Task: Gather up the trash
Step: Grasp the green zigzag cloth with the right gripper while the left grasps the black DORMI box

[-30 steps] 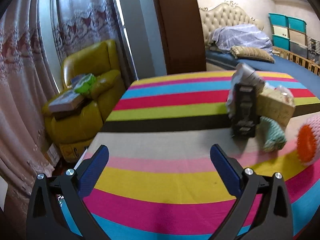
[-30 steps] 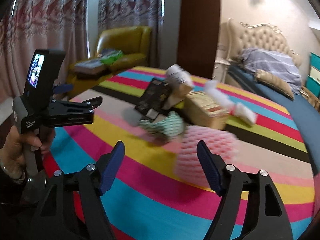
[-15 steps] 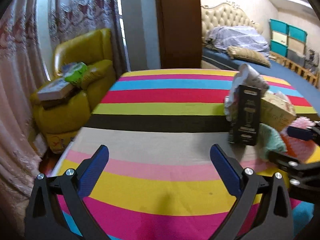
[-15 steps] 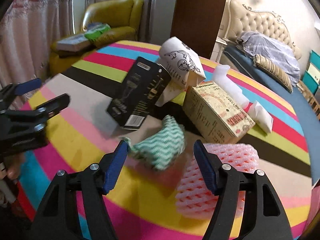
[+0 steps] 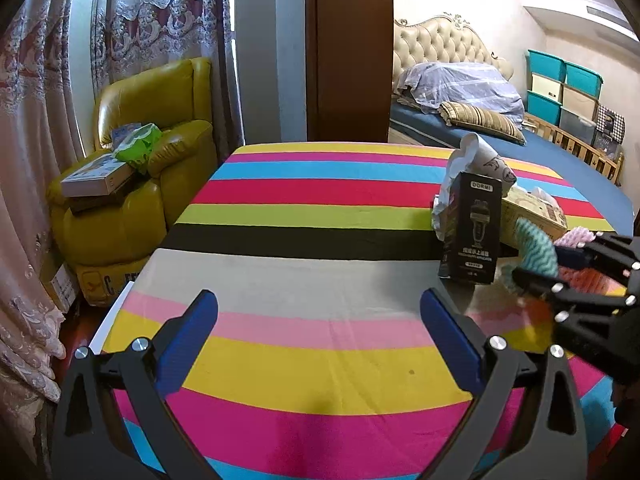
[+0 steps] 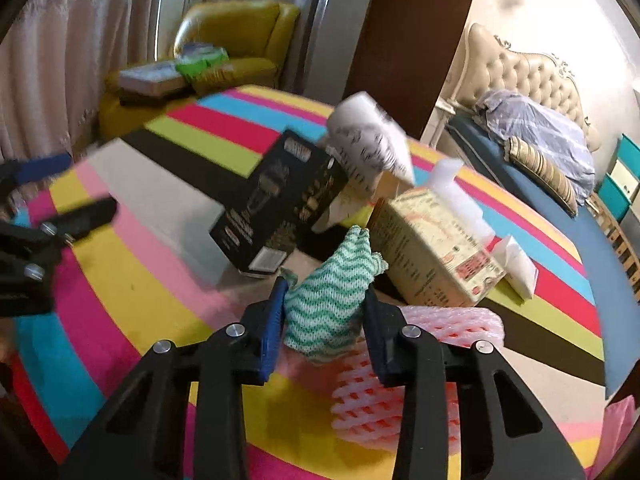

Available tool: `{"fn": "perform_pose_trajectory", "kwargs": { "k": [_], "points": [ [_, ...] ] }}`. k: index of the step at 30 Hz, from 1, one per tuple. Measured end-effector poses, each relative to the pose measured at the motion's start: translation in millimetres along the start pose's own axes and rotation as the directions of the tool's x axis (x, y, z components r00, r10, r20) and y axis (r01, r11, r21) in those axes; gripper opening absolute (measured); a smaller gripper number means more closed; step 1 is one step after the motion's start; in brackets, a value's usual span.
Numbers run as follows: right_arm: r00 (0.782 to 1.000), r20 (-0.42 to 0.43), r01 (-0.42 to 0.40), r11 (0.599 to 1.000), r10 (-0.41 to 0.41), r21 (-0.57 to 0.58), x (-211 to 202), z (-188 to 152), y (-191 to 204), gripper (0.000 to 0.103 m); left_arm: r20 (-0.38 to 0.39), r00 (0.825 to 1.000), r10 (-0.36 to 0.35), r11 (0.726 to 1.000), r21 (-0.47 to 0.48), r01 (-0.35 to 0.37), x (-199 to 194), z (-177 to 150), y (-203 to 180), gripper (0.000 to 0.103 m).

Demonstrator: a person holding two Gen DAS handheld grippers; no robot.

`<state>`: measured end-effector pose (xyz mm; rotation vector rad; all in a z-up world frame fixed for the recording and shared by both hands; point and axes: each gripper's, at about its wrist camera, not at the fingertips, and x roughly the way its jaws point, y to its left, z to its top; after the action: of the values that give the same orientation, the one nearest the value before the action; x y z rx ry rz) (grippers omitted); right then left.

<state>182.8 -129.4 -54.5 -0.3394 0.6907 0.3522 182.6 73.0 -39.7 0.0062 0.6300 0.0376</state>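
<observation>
Right wrist view: right gripper [image 6: 325, 316] clamped on crumpled green-and-white zigzag cloth [image 6: 330, 304]; lift straight, clearing pink foam net [image 6: 404, 380]. Left gripper [image 5: 318, 340] wide open, empty.

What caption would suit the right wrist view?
Right gripper pinches a green-and-white wavy cloth beside pink foam netting on the striped table.

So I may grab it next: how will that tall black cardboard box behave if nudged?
The tall black cardboard box stands on its narrow end, so it probably tips easily. It looks light, likely sliding across the striped cloth.
</observation>
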Motion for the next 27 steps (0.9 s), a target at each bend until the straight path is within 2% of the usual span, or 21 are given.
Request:
{"fn": "perform_pose_trajectory", "kwargs": {
  "k": [5, 9, 14, 17, 20, 23, 27],
  "points": [
    [0.994, 0.098, -0.049, 0.999, 0.048, 0.016, -30, 5, -7, 0.034, -0.015, 0.999, -0.032, 0.999, 0.017, 0.033, 3, 1, -12, 0.098],
    [0.983, 0.175, -0.057, 0.997, 0.047, 0.053, -56, 10, -20, 0.034, -0.021, 0.997, -0.069, 0.996, 0.057, 0.07, 6, 7, -33, 0.098],
    [0.966, 0.258, -0.058, 0.993, 0.031, 0.099, -83, 11, -40, 0.034, -0.071, 0.989, -0.13, 0.987, 0.083, 0.136, 22, 18, -65, 0.098],
    [0.96, 0.28, -0.049, 0.991, 0.011, 0.127, -95, 8, -54, 0.034, -0.086, 0.986, -0.142, 0.983, 0.108, 0.151, 20, 29, -78, 0.098],
    [0.956, 0.292, -0.029, 0.987, -0.018, 0.159, -102, 2, -70, 0.034, -0.052, 0.987, -0.15, 0.981, 0.117, 0.155, 0, 39, -80, 0.098],
    [0.96, 0.28, -0.045, 0.977, -0.016, 0.21, -101, -7, -82, 0.034, -0.012, 0.99, -0.142, 0.984, 0.11, 0.143, -16, 51, -76, 0.098],
    [0.966, 0.257, -0.052, 0.973, -0.008, 0.226, -93, -19, -83, 0.034, -0.028, 0.993, -0.116, 0.985, 0.122, 0.119, 0, 54, -86, 0.098]
  ]
}}
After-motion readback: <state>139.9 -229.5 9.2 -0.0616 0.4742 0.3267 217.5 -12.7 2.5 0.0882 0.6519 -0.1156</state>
